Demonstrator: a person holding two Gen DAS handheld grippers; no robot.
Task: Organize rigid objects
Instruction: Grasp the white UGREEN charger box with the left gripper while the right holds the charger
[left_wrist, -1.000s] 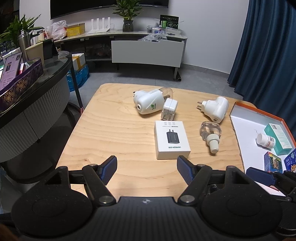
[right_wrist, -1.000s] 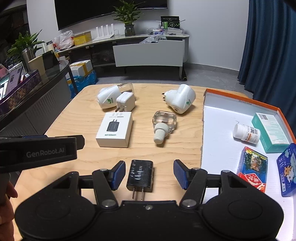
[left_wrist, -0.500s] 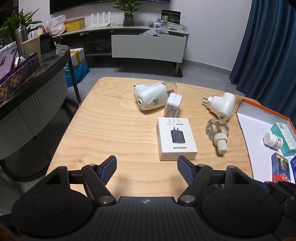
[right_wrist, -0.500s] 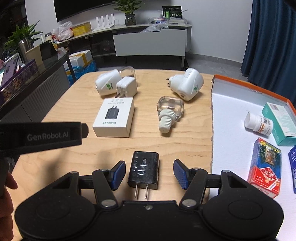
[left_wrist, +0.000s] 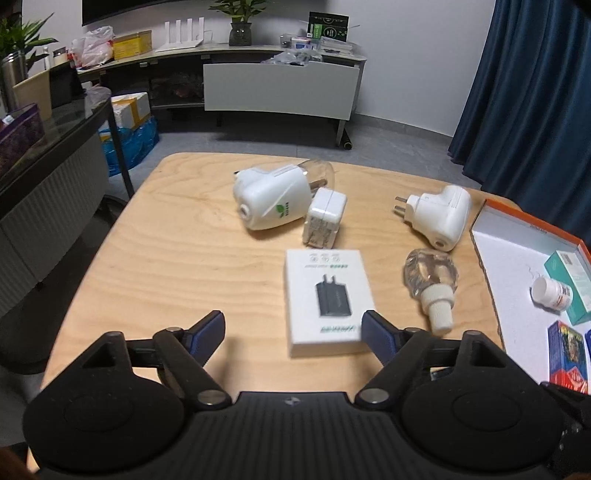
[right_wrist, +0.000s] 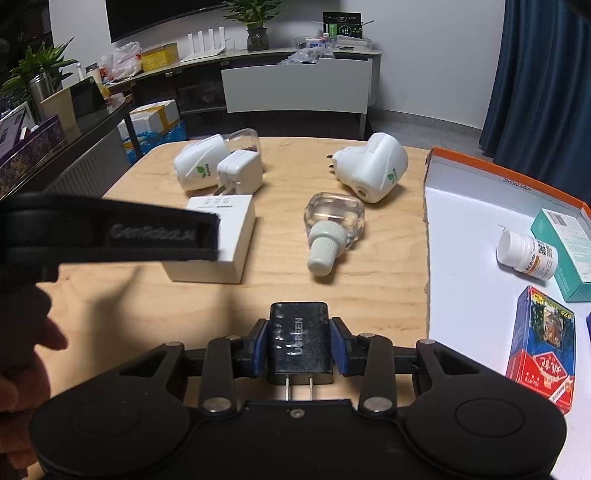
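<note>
Lying flat, prongs toward the camera, the black charger (right_wrist: 299, 341) sits clamped in the right gripper's (right_wrist: 299, 349) just-closed jaws.

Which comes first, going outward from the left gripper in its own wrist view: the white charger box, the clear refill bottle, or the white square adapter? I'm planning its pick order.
From the left gripper:
1. White charger box: nearest, just ahead, toward its right finger.
2. Clear refill bottle: farther right, cap pointing back at the camera.
3. White square adapter: farthest, beyond the box, beside the white plug-in unit.

black left gripper (left_wrist: 293, 332) and right gripper (right_wrist: 298, 347), blue pads (right_wrist: 260, 345), silver pivot screws (right_wrist: 216, 403)
</note>
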